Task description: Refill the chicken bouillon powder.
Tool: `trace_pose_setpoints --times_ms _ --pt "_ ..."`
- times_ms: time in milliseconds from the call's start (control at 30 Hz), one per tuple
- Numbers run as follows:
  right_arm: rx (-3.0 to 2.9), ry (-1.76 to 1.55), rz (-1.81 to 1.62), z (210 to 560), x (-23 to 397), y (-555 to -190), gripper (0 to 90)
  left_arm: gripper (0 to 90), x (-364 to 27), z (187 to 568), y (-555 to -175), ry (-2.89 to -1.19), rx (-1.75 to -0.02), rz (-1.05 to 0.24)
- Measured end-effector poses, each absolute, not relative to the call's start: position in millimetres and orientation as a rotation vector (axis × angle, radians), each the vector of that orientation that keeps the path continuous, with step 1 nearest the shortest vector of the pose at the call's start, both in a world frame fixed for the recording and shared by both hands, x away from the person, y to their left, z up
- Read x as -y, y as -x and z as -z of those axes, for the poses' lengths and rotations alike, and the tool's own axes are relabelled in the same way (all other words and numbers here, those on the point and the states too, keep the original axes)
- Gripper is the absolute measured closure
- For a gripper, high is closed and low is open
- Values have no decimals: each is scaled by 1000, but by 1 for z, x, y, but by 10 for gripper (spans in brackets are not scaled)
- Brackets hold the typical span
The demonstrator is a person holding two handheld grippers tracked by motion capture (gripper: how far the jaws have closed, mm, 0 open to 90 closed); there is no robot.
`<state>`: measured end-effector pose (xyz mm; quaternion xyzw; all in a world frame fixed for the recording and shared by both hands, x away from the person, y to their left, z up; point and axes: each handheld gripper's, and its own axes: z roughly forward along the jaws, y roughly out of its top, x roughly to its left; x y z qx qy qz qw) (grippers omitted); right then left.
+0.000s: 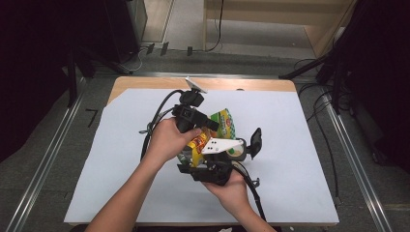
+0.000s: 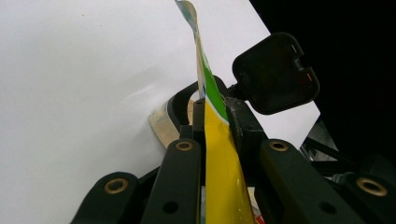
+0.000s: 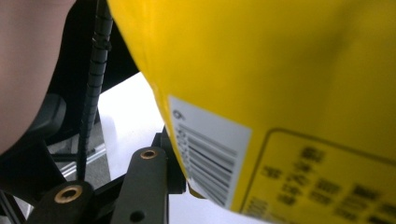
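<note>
White table sheet (image 1: 290, 145), barcoded yellow bag (image 3: 280, 93).

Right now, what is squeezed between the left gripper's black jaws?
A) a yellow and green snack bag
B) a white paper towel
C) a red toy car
A: in the left gripper view the left gripper has its jaws clamped on the thin edge of the yellow and green snack bag.

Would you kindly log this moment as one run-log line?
left claw: shut on yellow snack bag | right claw: at bag's barcode side, grip unclear | table: white
</note>
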<state>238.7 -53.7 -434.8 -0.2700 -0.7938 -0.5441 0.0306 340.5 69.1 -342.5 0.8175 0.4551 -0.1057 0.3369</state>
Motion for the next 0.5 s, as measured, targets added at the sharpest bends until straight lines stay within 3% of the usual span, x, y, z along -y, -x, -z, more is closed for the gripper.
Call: trace_pose_setpoints --times_ms 500 --pt "2413 834 1711 437 54 -237 667 826 -66 339 -333 -2133 -1166 218"
